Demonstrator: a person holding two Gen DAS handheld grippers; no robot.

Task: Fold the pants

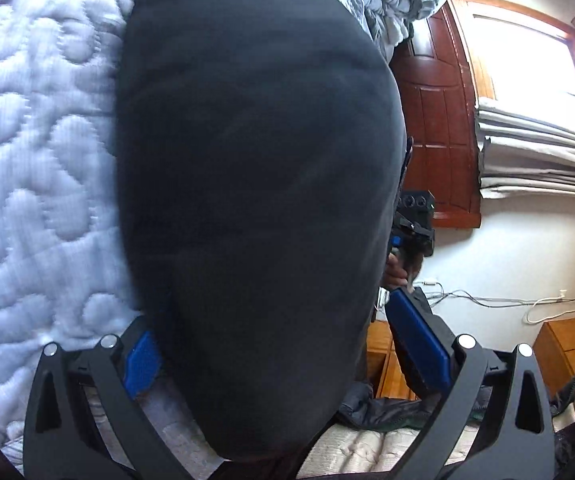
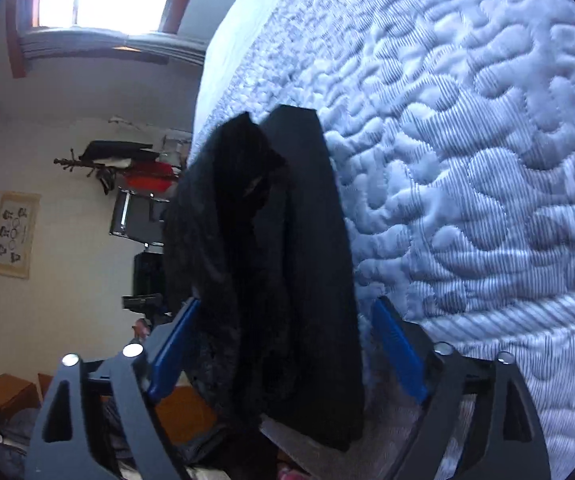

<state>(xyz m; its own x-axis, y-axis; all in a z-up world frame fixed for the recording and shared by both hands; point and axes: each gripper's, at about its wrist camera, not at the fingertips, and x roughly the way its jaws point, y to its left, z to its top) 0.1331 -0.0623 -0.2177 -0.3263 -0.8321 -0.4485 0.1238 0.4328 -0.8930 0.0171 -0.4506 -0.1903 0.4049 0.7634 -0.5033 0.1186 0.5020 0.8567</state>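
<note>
The black pants (image 1: 255, 200) fill the middle of the left wrist view, lying over the quilted white bed (image 1: 39, 160). My left gripper (image 1: 283, 340) stands wide open with the pants cloth between its blue pads (image 1: 419, 336). In the right wrist view the pants (image 2: 271, 272) show as a thick folded bundle with a fuzzy lining on the left side, lying between the blue pads (image 2: 397, 344) of my right gripper (image 2: 283, 340), which is also wide open. The right gripper also shows in the left wrist view (image 1: 411, 224), beside the pants' right edge.
The quilted mattress (image 2: 467, 160) spreads to the right. A wooden door (image 1: 435, 120), a window (image 1: 527, 60), cables on the wall and wooden bedside cabinets (image 1: 563, 344) are off the bed. A chair and coat rack (image 2: 135, 184) stand by the far wall.
</note>
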